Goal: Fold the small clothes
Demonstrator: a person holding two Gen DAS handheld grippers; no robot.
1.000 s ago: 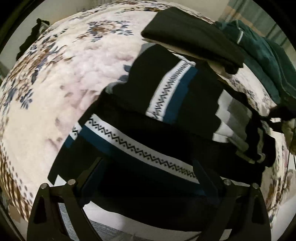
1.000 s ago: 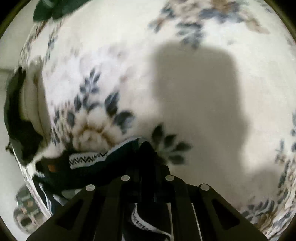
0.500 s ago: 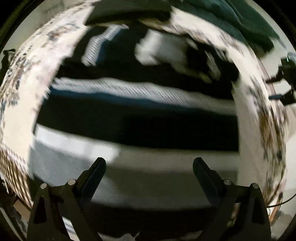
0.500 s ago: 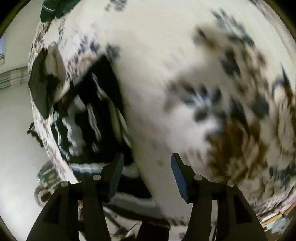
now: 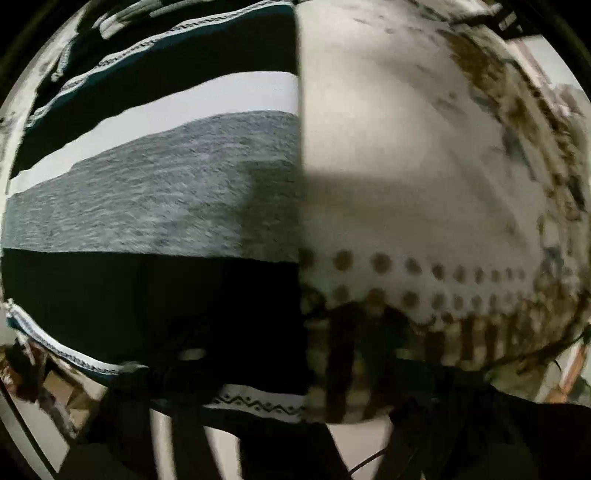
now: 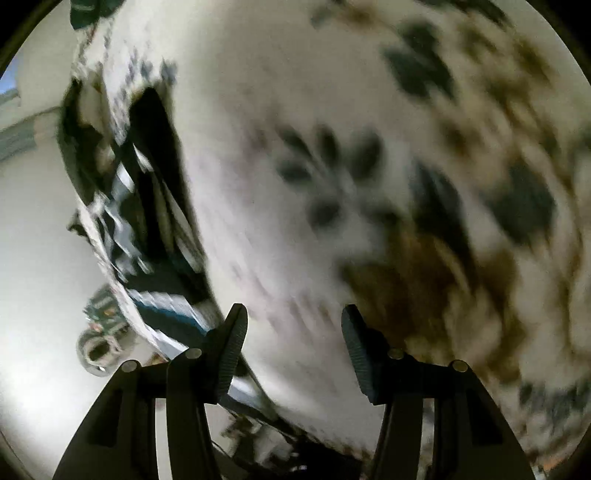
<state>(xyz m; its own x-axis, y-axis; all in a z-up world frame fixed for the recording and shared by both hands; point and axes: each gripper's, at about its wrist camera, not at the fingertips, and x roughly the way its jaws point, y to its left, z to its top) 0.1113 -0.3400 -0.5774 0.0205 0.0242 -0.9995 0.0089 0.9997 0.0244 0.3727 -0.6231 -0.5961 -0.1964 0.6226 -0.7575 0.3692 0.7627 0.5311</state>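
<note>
A black knit garment (image 5: 155,192) with white, grey and teal patterned stripes lies flat on the floral blanket (image 5: 406,147). Its straight right edge runs down the middle of the left wrist view. My left gripper (image 5: 303,343) hovers over that edge at the garment's black lower band. Its jaws are closing, and blur and darkness hide whether the pads touch the cloth. My right gripper (image 6: 291,314) is open over bare blanket (image 6: 332,110) with nothing between its fingers. The striped garment (image 6: 159,206) lies off to its left.
The blanket's brown dotted border (image 5: 406,266) and the bed's edge run close below the left gripper. Darker clothes (image 6: 77,122) and a teal piece (image 6: 85,11) lie beyond the striped garment. Pale floor (image 6: 33,240) with some clutter (image 6: 99,339) shows at the left.
The left gripper swept across the garment to its right edge and its jaws narrowed. The right gripper let go of the garment, opened, and moved away over the blanket.
</note>
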